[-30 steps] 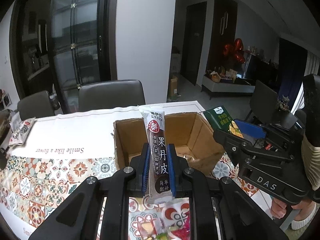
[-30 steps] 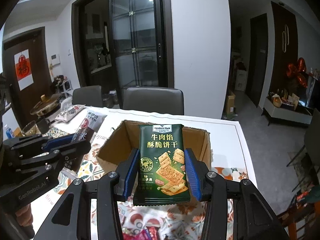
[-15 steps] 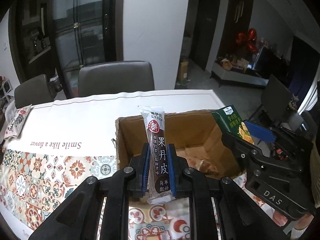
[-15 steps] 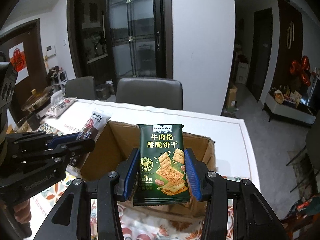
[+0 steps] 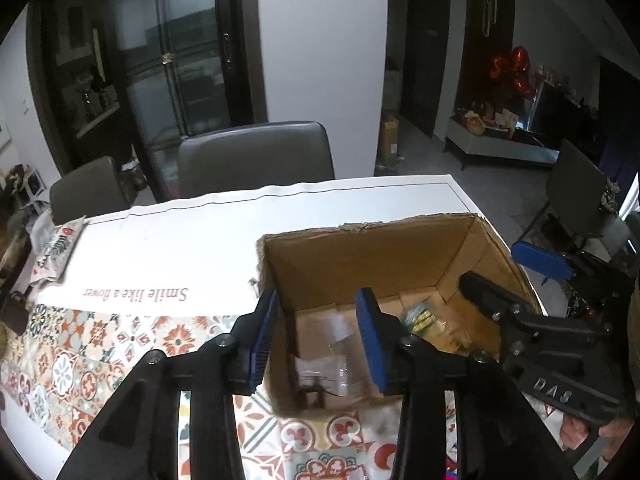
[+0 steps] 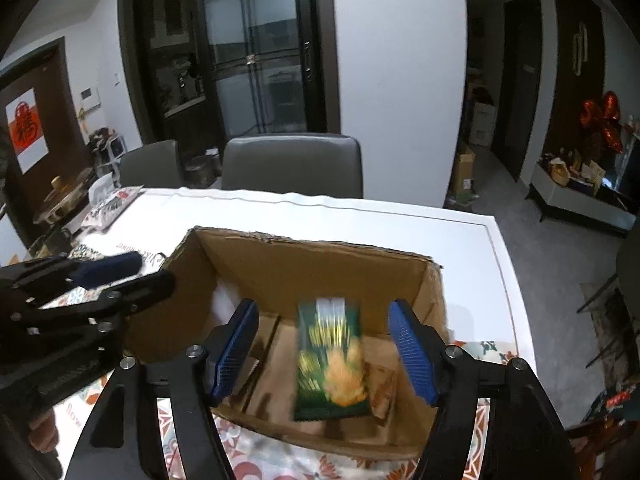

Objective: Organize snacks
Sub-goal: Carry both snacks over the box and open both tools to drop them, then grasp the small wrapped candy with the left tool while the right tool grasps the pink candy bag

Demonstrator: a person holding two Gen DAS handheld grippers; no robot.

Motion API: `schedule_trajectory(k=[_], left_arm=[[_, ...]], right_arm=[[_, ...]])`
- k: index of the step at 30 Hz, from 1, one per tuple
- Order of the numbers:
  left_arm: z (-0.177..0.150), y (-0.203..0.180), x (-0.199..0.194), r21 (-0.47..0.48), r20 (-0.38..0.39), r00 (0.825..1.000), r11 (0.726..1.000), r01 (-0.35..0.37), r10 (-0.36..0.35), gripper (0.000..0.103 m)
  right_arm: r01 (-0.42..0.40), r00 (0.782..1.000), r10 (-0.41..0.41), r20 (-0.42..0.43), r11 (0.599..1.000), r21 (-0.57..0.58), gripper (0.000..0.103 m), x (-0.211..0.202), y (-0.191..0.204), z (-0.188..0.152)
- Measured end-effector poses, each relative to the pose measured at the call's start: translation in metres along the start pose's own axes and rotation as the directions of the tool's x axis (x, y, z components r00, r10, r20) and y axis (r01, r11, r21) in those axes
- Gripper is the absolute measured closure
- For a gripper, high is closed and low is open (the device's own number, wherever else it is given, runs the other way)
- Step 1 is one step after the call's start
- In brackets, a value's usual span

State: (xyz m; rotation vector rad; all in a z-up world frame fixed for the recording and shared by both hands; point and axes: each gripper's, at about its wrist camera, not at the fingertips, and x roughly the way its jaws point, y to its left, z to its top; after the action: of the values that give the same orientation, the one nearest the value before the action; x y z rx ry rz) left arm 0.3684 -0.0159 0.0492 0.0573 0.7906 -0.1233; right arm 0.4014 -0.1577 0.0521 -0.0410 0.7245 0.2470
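A: Both grippers have just been opening over the cardboard box [image 6: 320, 264]. The right gripper [image 6: 324, 354] stands wide, with the green cracker packet [image 6: 330, 360] blurred between its pads but touching neither, low in the centre of the right wrist view, seemingly dropping into the box.

B: And the left gripper [image 5: 316, 340]?

A: Parted to a moderate gap, nothing pressed between its pads. Its near pad sits right over the box's left wall, at centre-left of the left wrist view. The brown stick snack is not clearly in view; a dark shape and pale wrappers [image 5: 332, 364] lie on the box floor below, too smeared to name.

B: So what could go wrong from here?

A: Probably little with the drop itself. The packet looks headed for the floor of the box, though it may land on edge against the items already there and lean rather than lie flat, which would waste room.

B: Anything with the grippers?

A: The two sit close together over one opening; the right one fills the lower right of the left wrist view. Pulling both back at once could knock them together, or snag a finger on the torn rim and drag the light box across the patterned cloth [image 5: 80, 344] on the worktop [image 5: 280, 208].

B: And more snacks?

A: A white packet [image 5: 56, 248] lies at far left, still outside the box.
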Motion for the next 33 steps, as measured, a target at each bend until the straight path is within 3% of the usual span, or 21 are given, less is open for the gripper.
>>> schedule_trajectory(k=[5, 10, 13, 22, 25, 33], left_arm=[[-0.018, -0.002, -0.027, 0.002, 0.048, 0.999, 1.0, 0.01, -0.01, 0.057], [-0.038, -0.003, -0.054, -0.001, 0.1, 0.995, 1.0, 0.015, -0.015, 0.057], [-0.052, -0.003, -0.07, -0.004, 0.124, 0.992, 1.0, 0.019, -0.018, 0.057], [-0.097, 0.0, -0.106, -0.003, 0.175, 0.984, 1.0, -0.009, 0.009, 0.055], [-0.112, 0.002, -0.116, -0.013, 0.201, 0.979, 1.0, -0.026, 0.028, 0.054], [-0.15, 0.005, -0.129, -0.044, 0.184, 0.983, 0.999, -0.023, 0.03, 0.054]], right_arm=[[0.013, 1.0, -0.013, 0.015, 1.0, 0.014, 0.035, -0.02, 0.0, -0.012], [-0.026, 0.999, 0.025, 0.036, 1.0, 0.011, 0.035, -0.043, 0.009, -0.031], [-0.041, 0.998, 0.04, 0.055, 0.999, 0.018, 0.029, -0.055, 0.014, -0.041], [-0.053, 0.992, 0.053, 0.111, 0.999, -0.004, 0.028, -0.09, 0.032, -0.079], [-0.054, 0.991, 0.054, 0.12, 0.999, -0.005, 0.022, -0.099, 0.036, -0.092], [-0.042, 0.991, 0.044, 0.123, 0.999, -0.014, 0.019, -0.112, 0.047, -0.123]])
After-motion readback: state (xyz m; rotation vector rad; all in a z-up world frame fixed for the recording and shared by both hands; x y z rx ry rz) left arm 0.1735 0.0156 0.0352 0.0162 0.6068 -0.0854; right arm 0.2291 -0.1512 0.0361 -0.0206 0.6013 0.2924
